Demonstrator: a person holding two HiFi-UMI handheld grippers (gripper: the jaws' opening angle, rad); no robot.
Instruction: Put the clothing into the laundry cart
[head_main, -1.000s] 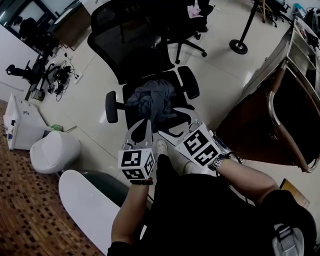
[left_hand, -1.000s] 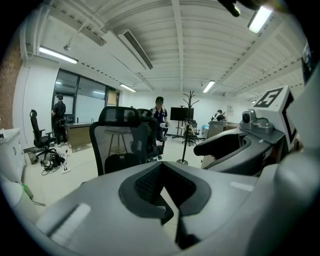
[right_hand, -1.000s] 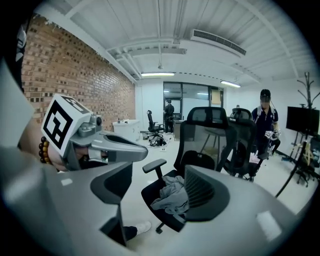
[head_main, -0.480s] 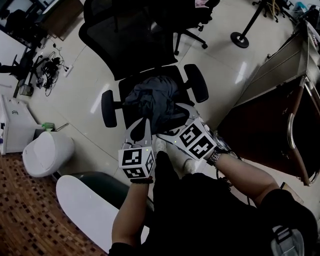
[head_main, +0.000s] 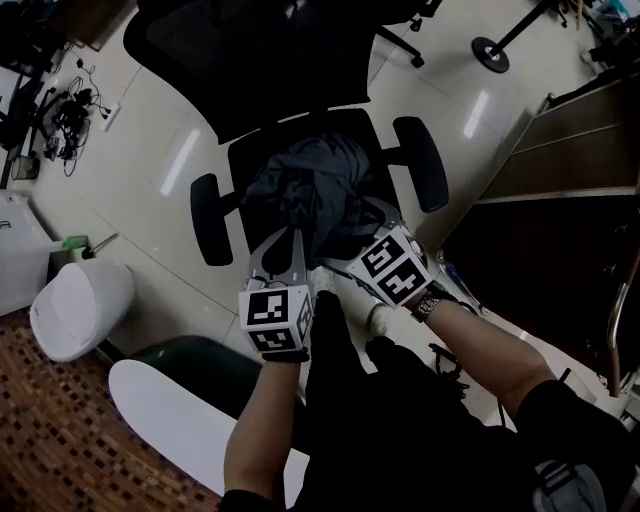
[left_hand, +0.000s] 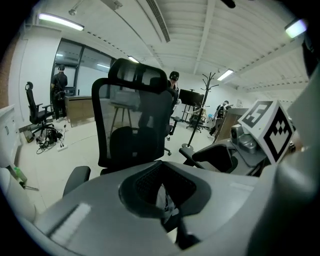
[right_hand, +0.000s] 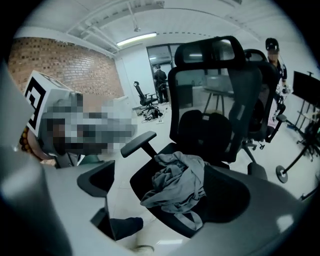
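While the clothing (head_main: 315, 190) lies heaped on the chair (head_main: 207, 220), we reach for it. The right hand-held gripper (head_main: 347, 238) has just been opening wide, holding nothing; the left hand-held gripper (head_main: 293, 245) stays out of it, narrow and empty. Next we must close on fabric.

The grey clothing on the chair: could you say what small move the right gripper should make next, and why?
Probably lower the right gripper onto the grey clothing: its jaws have just been opening, grip nothing, and the bundle lies loose on the chair seat ahead.
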